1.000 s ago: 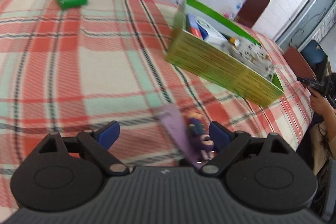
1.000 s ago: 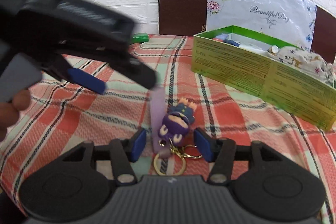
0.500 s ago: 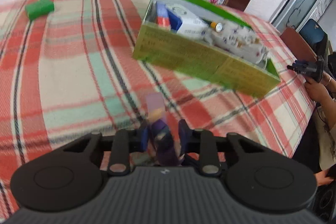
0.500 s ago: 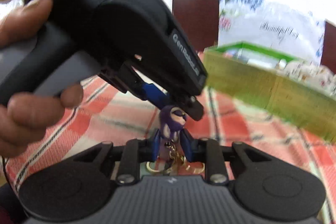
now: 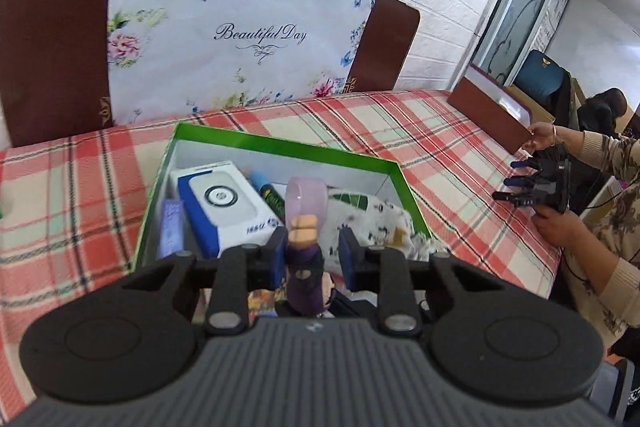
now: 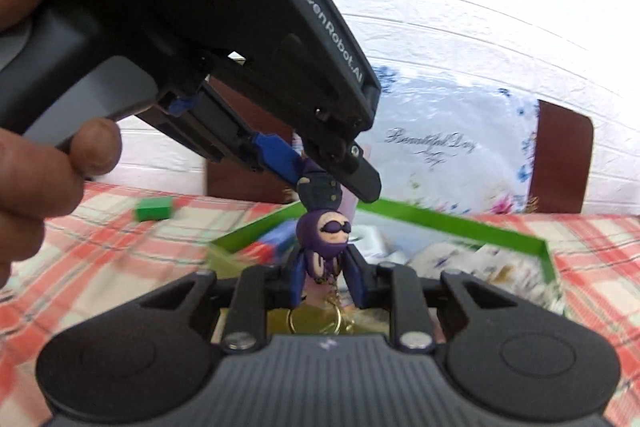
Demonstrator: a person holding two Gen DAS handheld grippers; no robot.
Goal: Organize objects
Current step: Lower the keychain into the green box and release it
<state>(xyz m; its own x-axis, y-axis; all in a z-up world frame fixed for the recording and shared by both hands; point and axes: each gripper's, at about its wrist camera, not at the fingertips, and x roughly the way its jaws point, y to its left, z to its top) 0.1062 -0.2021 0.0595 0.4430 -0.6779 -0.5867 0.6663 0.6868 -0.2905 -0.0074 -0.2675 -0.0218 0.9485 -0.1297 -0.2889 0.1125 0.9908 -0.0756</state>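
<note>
Both grippers, left (image 5: 311, 259) and right (image 6: 329, 279), clamped on doll (image 6: 323, 227), box (image 5: 280, 147) beyond fingertips, green block (image 6: 154, 209) only in right view.

Both grippers clamp one keychain figure (image 6: 322, 227) in the air over the open box (image 5: 280, 143), which sits on the plaid table (image 5: 440, 147). Left gripper (image 6: 320, 179) comes in from upper left & pinches the figure's body; right gripper (image 6: 326, 281) pinches lower down by the head, w/ key rings (image 6: 316, 323) hanging just below its pads. In the left wrist view the figure's strap loop (image 5: 306, 197) sticks up ahead of the left gripper (image 5: 312, 259). In the box: carton (image 5: 224, 207) at left, folded cloth (image 5: 376, 223) at right, tube (image 5: 270, 199) btwn them. Small block (image 6: 154, 209) lies on the table, well left of the box. Chair backs (image 5: 52, 43) & a bag (image 5: 240, 39) stand behind the table. Another person's hands (image 5: 556, 223) w/ a device at the table's right edge.
</note>
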